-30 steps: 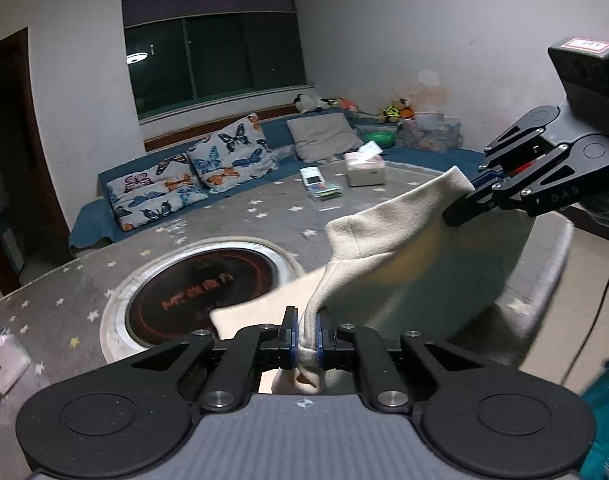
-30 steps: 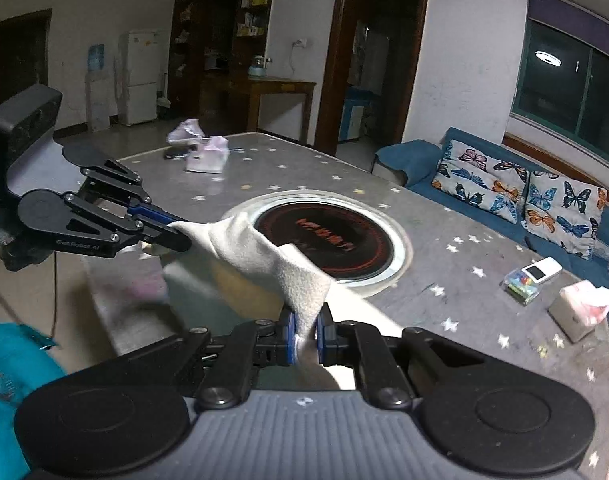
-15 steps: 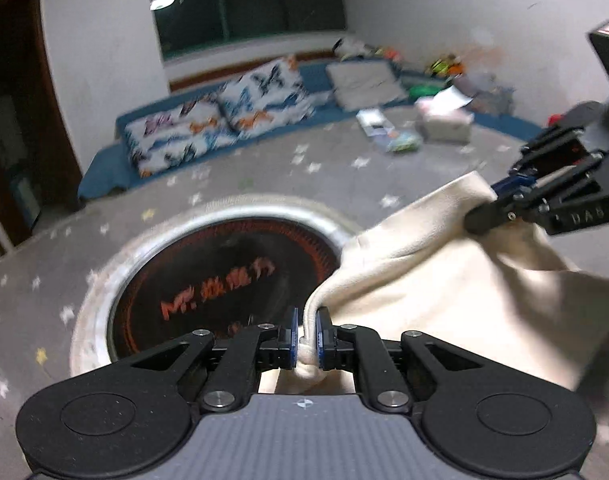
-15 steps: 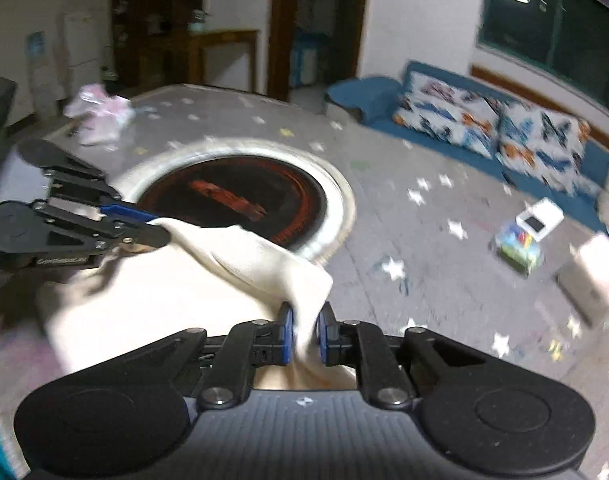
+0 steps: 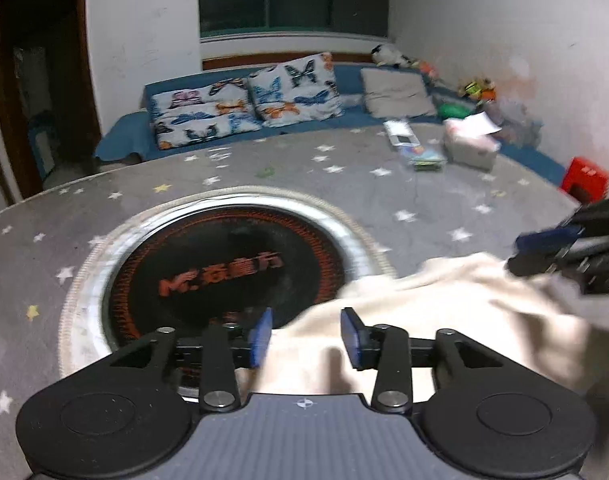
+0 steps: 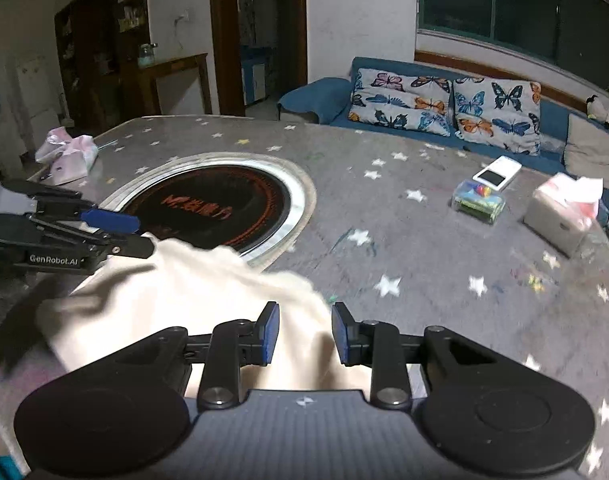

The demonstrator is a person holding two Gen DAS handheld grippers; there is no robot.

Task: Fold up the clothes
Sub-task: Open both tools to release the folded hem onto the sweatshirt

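The cream garment [image 6: 192,296] lies rumpled on the tabletop [image 6: 424,248], its far edge over the rim of the round hotplate [image 6: 216,204]. Both the left gripper [image 5: 306,336] and right gripper [image 6: 304,334] stand fingers wide, gripping nothing. Bunched cloth could fold crookedly unless smoothed.

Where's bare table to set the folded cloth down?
Free: the starred grey stretch between the burner ring and the candy box, ahead of the right gripper. Crowded: far right, around the phone and tissue box; the cloth fills the near edge.
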